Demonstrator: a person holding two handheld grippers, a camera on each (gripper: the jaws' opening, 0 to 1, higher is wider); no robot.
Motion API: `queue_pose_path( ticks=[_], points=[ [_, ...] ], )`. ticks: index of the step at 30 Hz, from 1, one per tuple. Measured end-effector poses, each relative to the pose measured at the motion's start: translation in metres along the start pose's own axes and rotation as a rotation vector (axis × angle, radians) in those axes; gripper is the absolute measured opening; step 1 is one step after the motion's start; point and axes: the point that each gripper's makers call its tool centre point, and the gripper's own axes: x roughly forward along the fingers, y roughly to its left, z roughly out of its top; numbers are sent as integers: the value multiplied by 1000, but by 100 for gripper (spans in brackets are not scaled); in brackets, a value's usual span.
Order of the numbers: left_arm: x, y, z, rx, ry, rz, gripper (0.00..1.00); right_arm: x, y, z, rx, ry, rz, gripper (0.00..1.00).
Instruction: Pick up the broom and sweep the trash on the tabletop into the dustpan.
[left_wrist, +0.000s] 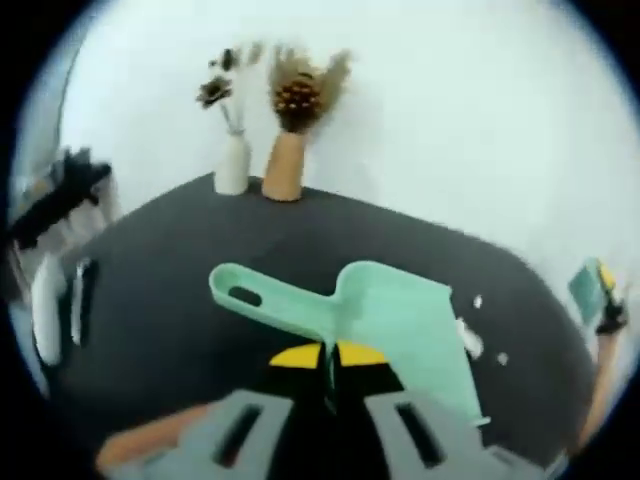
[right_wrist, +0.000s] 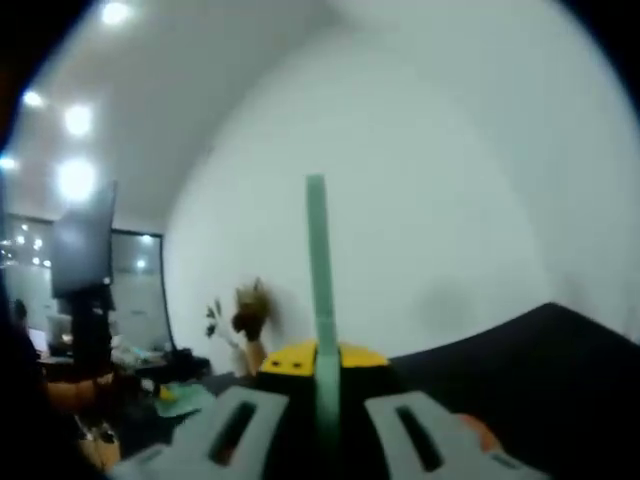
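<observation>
Holding the dustpan (left_wrist: 395, 320) mid-frame, left gripper (left_wrist: 330, 362) jaws closed on it | right gripper (right_wrist: 318, 368) clamping broom handle (right_wrist: 319, 270) | trash (left_wrist: 470, 338) lower right, unswept

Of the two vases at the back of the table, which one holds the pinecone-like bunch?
The tan vase, right of the white vase in the left gripper view; the white one holds thin dark stems.

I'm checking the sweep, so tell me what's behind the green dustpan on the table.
Behind the dustpan, at the table's far edge, stand a white vase and a tan vase of dried flowers against a white wall. White scraps lie beside its pan. Anything under the dustpan is covered.
</observation>
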Motion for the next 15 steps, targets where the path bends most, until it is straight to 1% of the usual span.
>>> queue_pose_path(
  ticks=[1, 2, 3, 4, 5, 6, 8, 11, 13, 15],
  points=[
    [-1, 2, -4, 56, -6, 44, 4, 0, 0, 0, 1, 0, 1, 4],
    [-2, 3, -10, 89, 11, 89, 4, 0, 1, -1, 2, 2, 3, 4],
    [-2, -2, -12, 122, 8, 98, 4, 0, 1, -1, 1, 3, 5, 4],
    [-3, -9, -17, 149, 23, 93, 4, 1, 2, -2, -2, 6, 7, 4],
    [-4, -12, -18, 151, 30, 101, 4, 1, 3, -3, -4, 8, 7, 4],
    [-4, -14, -19, 166, 33, 121, 4, 1, 3, -3, -6, 9, 8, 4],
    [-5, -18, -13, 217, 7, 172, 4, 2, 4, -3, -7, 12, 10, 4],
    [-5, -28, -12, 195, 4, 159, 4, 2, 4, -5, -9, 18, 11, 4],
    [-4, -28, -15, 180, 13, 152, 5, 3, 5, -6, -9, 21, 13, 4],
    [-3, -26, -20, 200, 16, 165, 5, 3, 7, -6, -13, 21, 15, 4]
  ],
)
